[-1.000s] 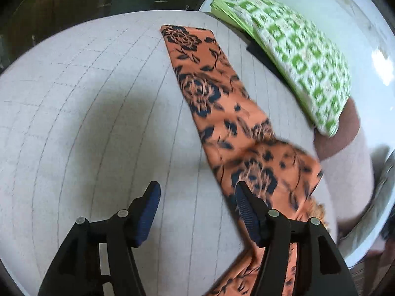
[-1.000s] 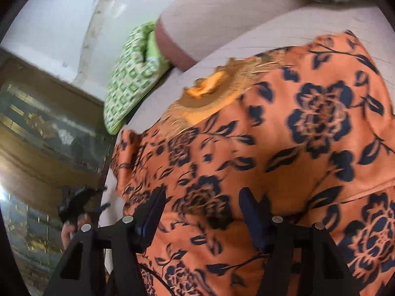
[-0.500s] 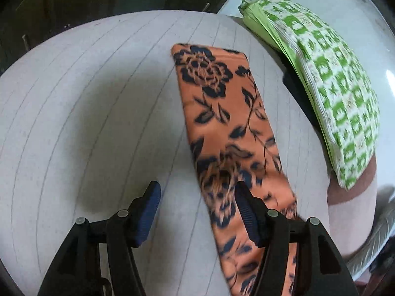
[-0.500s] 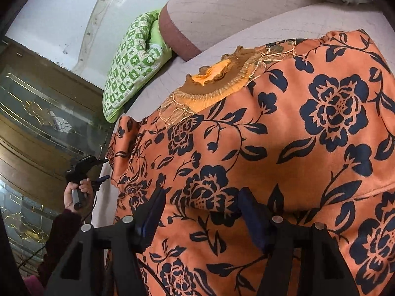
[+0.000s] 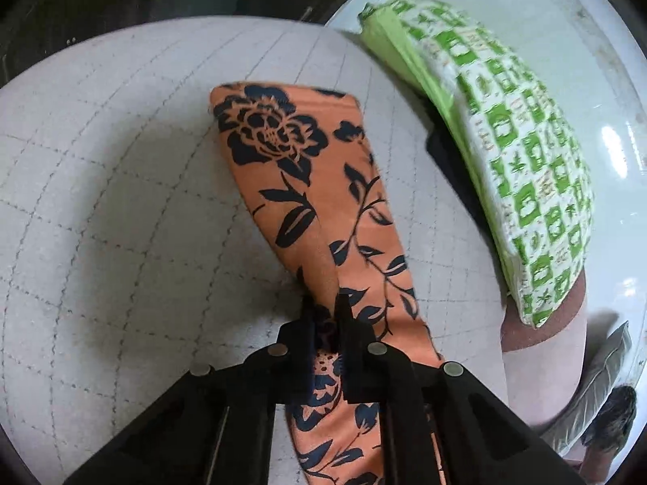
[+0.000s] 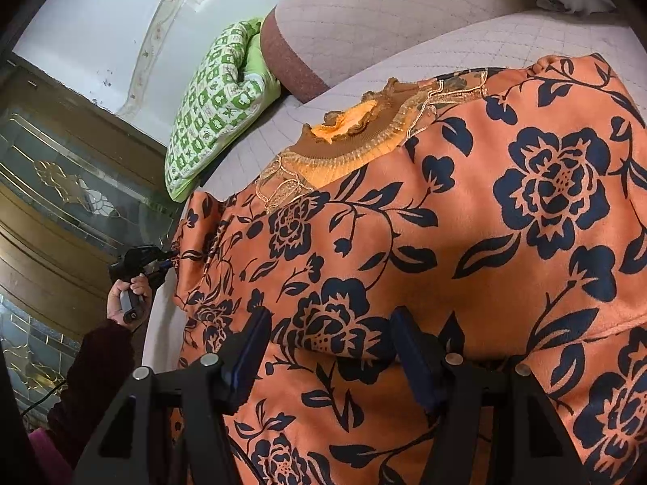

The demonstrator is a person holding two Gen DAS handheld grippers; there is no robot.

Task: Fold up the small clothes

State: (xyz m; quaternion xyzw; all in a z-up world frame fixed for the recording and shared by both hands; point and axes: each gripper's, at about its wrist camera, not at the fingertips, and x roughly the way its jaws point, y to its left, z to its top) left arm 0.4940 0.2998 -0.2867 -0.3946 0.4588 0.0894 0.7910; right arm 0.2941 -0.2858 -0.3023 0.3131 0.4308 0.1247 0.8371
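An orange garment with dark blue flowers lies on the quilted grey bed. Its long sleeve (image 5: 323, 218) stretches away from me in the left wrist view. My left gripper (image 5: 325, 315) is shut on the sleeve's edge, pinching the fabric. In the right wrist view the garment's body (image 6: 465, 242) with its ruffled orange collar (image 6: 352, 137) fills the frame. My right gripper (image 6: 331, 347) is open, its jaws wide apart just above the fabric and holding nothing. My left gripper also shows at the far left there (image 6: 161, 260), gripping the sleeve.
A green and white patterned pillow (image 5: 521, 169) lies at the bed's head, also in the right wrist view (image 6: 214, 109). A pale bolster with a brown band (image 6: 364, 20) lies beside it. The quilted bed surface (image 5: 101, 222) spreads left of the sleeve. A wooden glass-paned door (image 6: 60, 202) stands beyond.
My left gripper moved onto the sleeve and closed on its edge; it was open before. My right gripper stayed open over the garment's body.
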